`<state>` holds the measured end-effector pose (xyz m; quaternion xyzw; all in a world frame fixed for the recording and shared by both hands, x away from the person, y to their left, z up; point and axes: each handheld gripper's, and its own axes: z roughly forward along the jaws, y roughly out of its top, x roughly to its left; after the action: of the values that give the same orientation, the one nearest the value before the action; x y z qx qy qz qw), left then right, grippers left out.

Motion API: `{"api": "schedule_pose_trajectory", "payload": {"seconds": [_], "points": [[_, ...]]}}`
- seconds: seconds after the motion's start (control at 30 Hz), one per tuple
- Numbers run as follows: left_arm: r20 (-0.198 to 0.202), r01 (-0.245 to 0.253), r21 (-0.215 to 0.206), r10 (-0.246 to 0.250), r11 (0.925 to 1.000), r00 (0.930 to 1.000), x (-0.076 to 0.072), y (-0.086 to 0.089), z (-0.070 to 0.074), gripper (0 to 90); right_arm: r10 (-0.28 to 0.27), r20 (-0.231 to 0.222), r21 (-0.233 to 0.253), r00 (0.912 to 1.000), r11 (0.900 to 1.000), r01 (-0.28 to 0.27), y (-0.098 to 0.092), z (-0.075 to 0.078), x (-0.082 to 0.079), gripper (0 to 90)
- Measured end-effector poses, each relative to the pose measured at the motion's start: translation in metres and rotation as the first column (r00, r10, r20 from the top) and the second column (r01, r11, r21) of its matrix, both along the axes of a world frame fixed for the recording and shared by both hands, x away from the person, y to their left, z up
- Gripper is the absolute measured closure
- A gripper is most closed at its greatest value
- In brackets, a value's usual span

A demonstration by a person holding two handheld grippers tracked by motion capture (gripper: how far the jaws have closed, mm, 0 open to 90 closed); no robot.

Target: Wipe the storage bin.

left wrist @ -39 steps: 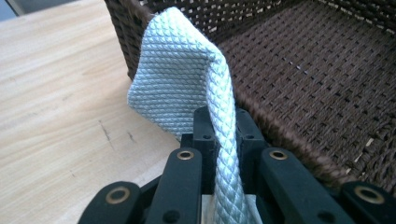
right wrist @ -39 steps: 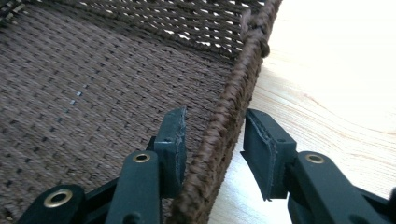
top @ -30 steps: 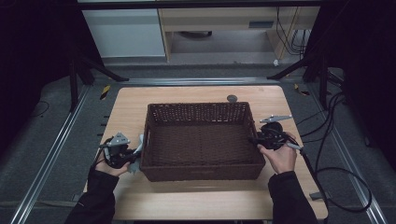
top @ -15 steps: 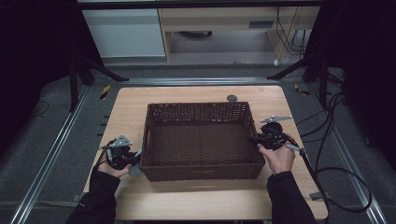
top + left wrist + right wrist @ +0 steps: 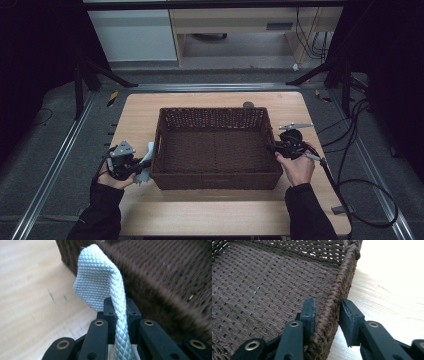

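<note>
A dark brown wicker basket (image 5: 216, 147) sits in the middle of the wooden tabletop (image 5: 210, 212), its woven floor bare as far as I can see. At the basket's left wall, the left tool (image 5: 142, 167) has its jaws pressed tight on a pale, diamond-weave cloth strap (image 5: 103, 285), which rises from the jaws and folds over just beside the basket's outer corner. On the far side, the right tool (image 5: 272, 147) straddles the basket's right rim, one jaw inside and one outside, parted a little with the braided edge between them and not quite clamped.
</note>
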<state>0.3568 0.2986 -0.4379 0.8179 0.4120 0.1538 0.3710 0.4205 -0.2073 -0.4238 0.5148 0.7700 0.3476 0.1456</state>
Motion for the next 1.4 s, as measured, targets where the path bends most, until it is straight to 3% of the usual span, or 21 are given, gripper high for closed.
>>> {"api": "schedule_pose_trajectory", "payload": {"seconds": [0.17,0.23,0.33,0.43,0.63,0.97,1.07,1.2,1.4], "points": [[-0.064,0.000,0.015,0.001,0.9999,0.9979,-0.001,-0.002,-0.020,81.6,0.013,0.063,-0.003,0.9980,1.000,-0.013,-0.002,0.004,-0.003,57.6],[-0.080,0.007,0.022,-0.005,0.9997,0.9968,-0.003,-0.005,-0.025,81.6,0.021,0.066,0.005,0.9976,1.000,-0.021,-0.002,0.005,-0.004,56.8],[-0.083,0.019,0.037,-0.016,0.9992,0.9964,-0.006,-0.006,-0.027,81.6,0.037,0.052,-0.023,0.9980,0.999,-0.036,-0.001,0.003,-0.004,56.1],[-0.055,0.016,0.022,-0.015,0.9996,0.9984,-0.008,-0.005,-0.018,81.6,0.045,0.029,-0.053,0.9986,0.998,-0.044,0.000,0.000,-0.004,58.4],[0.007,0.023,0.005,-0.023,0.9997,0.9997,-0.013,-0.004,0.002,81.6,0.035,0.024,-0.022,0.9991,0.999,-0.034,-0.001,-0.002,-0.003,64.5],[0.073,0.032,-0.012,-0.031,0.9994,0.9968,-0.022,-0.001,0.027,81.6,-0.025,0.038,-0.027,0.9990,0.999,0.026,0.002,-0.001,-0.003,68.8],[0.057,0.034,0.001,-0.034,0.9994,0.9978,-0.021,-0.002,0.022,81.6,-0.034,0.039,-0.030,0.9986,0.999,0.036,0.002,-0.001,-0.003,68.6],[0.008,0.037,0.009,-0.037,0.9993,0.9993,-0.017,-0.004,0.004,81.6,-0.036,0.039,-0.028,0.9986,0.999,0.037,0.002,0.000,-0.003,67.6],[-0.063,0.042,0.014,-0.041,0.9990,0.9972,-0.018,-0.009,-0.020,81.6,-0.021,0.076,-0.018,0.9969,1.000,0.023,-0.001,0.003,-0.007,57.8]]}}
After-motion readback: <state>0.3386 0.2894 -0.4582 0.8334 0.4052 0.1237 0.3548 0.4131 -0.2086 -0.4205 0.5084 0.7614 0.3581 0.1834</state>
